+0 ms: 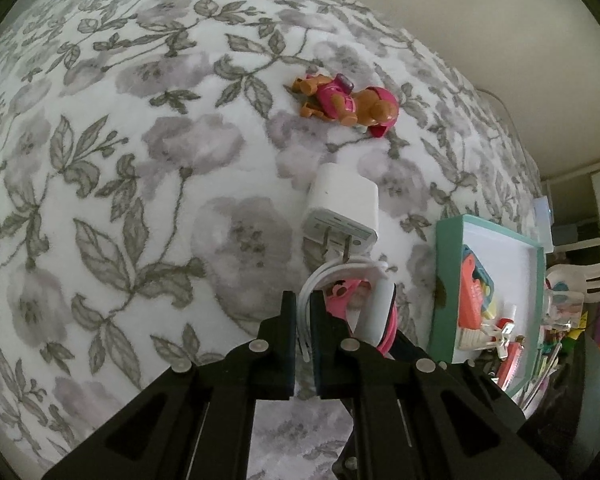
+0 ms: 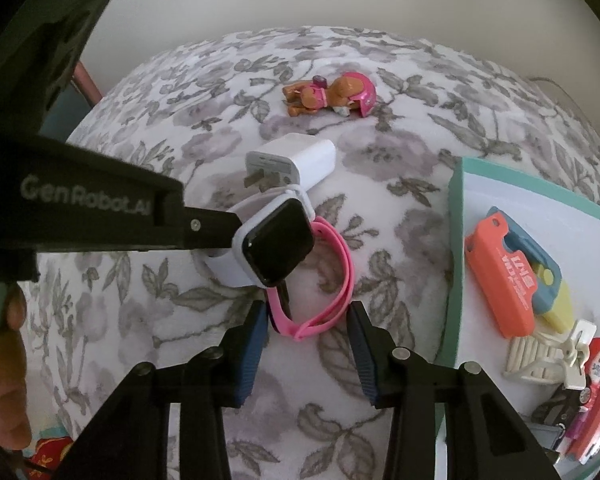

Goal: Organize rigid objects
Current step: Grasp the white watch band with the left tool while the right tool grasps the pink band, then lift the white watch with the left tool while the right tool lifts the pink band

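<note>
On the bed: a floral blanket covers the surface that carries everything.
Left hand-held gripper: closed on the white strap of the smartwatch, the strap pinched between its pads.
Smartwatch: near the middle of the bed – white case, dark screen, tilted up on its edge; a pink band loops out beside it.
Right hand-held gripper: jaws parted and holding nothing, with the lower end of the pink band lying between the fingertips; whether it touches them I cannot tell.
Charger plug: white, lying on its side just beyond the watch, prongs toward the left gripper.
Toy dog: brown and pink, on its side, farther toward the bed's far edge.
Box: teal-rimmed with a white floor, at the right edge of the bed – holds an orange tool, a white clip and other small items.
</note>
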